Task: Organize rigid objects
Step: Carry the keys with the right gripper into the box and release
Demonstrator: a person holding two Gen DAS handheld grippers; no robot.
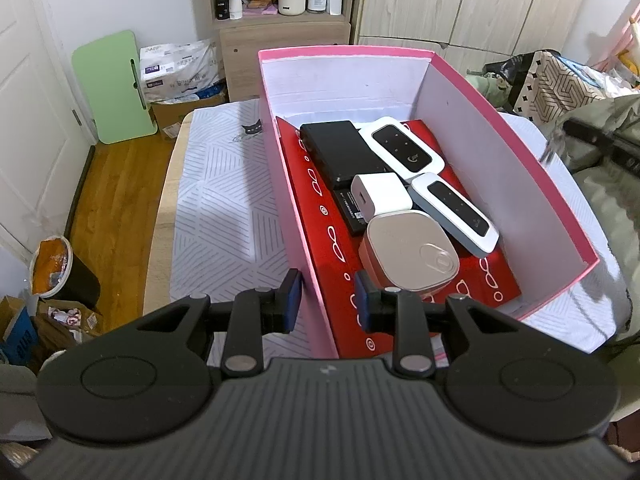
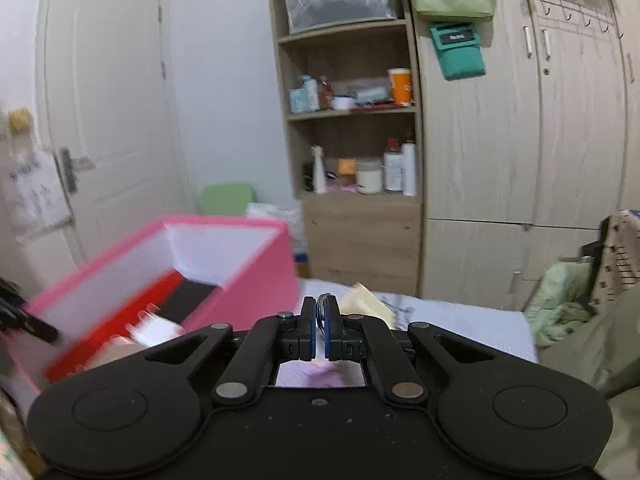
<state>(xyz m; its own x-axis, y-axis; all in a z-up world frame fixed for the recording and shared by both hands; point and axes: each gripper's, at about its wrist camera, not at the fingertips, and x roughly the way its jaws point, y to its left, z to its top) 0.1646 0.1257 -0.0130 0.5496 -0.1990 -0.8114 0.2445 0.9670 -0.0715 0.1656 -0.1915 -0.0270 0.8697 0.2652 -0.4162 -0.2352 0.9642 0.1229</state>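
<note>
A pink box [image 1: 516,164] with a red lining stands on the cloth-covered table. Inside lie a black flat box [image 1: 340,148], two white routers [image 1: 404,148] [image 1: 456,212], a white charger [image 1: 382,196] and a silver square device [image 1: 412,252]. My left gripper [image 1: 329,300] straddles the box's near left wall, one pad outside and one inside, shut on it. My right gripper [image 2: 320,308] is raised beside the box [image 2: 256,276], shut on a small metal ring [image 2: 323,302]. In the left wrist view the right gripper is only a blur at the upper right.
A striped cloth [image 1: 224,208] covers the table left of the box. Yellowish paper [image 2: 368,300] lies beyond the right gripper. A shelf unit [image 2: 352,140], wardrobe [image 2: 520,120] and door [image 2: 108,100] stand behind. Clothes [image 2: 568,304] pile up at the right; a bin [image 1: 52,268] is on the floor.
</note>
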